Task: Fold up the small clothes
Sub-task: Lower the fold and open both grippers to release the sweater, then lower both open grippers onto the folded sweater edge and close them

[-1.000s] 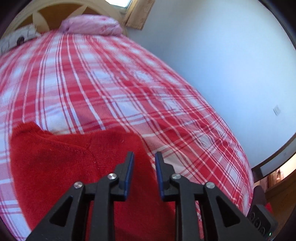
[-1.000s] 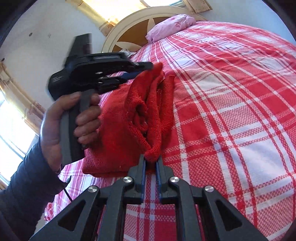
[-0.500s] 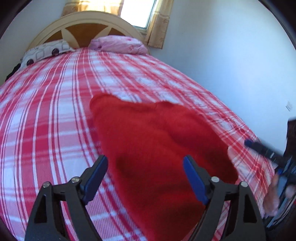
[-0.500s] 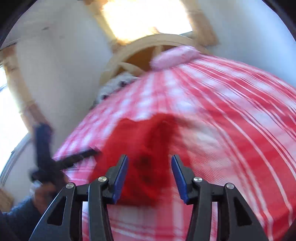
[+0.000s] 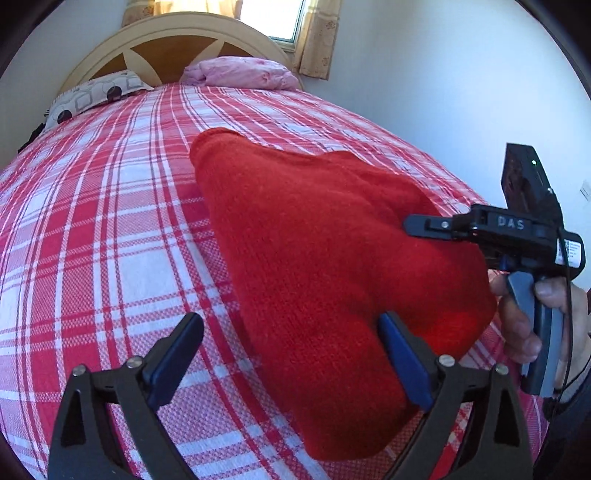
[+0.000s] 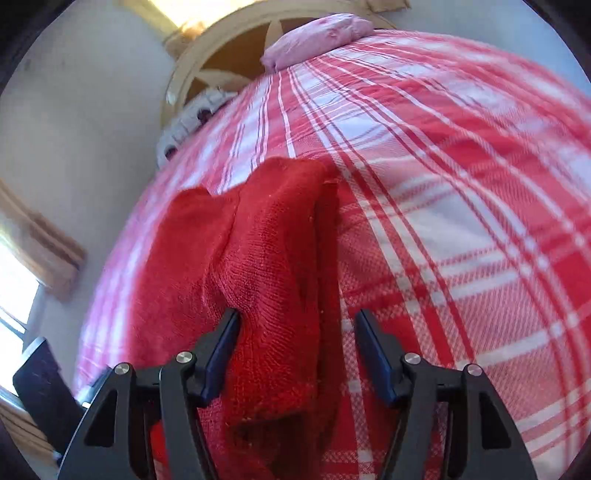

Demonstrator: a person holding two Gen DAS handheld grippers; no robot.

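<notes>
A red knitted garment (image 5: 325,258) lies folded on the red-and-white plaid bed (image 5: 110,229). My left gripper (image 5: 291,350) is open and empty, just above the garment's near end, with its right finger over the cloth. My right gripper (image 6: 297,350) is open and empty, low over the garment (image 6: 258,266), with its left finger against the knit. The right gripper also shows at the right of the left wrist view (image 5: 417,225), held in a hand beside the garment.
A pink pillow (image 5: 240,72) and a patterned pillow (image 5: 92,92) lie at the wooden headboard (image 5: 173,40). A white wall (image 5: 443,74) runs along the bed's right side. A curtained window (image 5: 273,18) is behind the headboard.
Both grippers let go of the garment and opened wide. The garment dropped flat onto the bed. Both grippers pulled back from it.
</notes>
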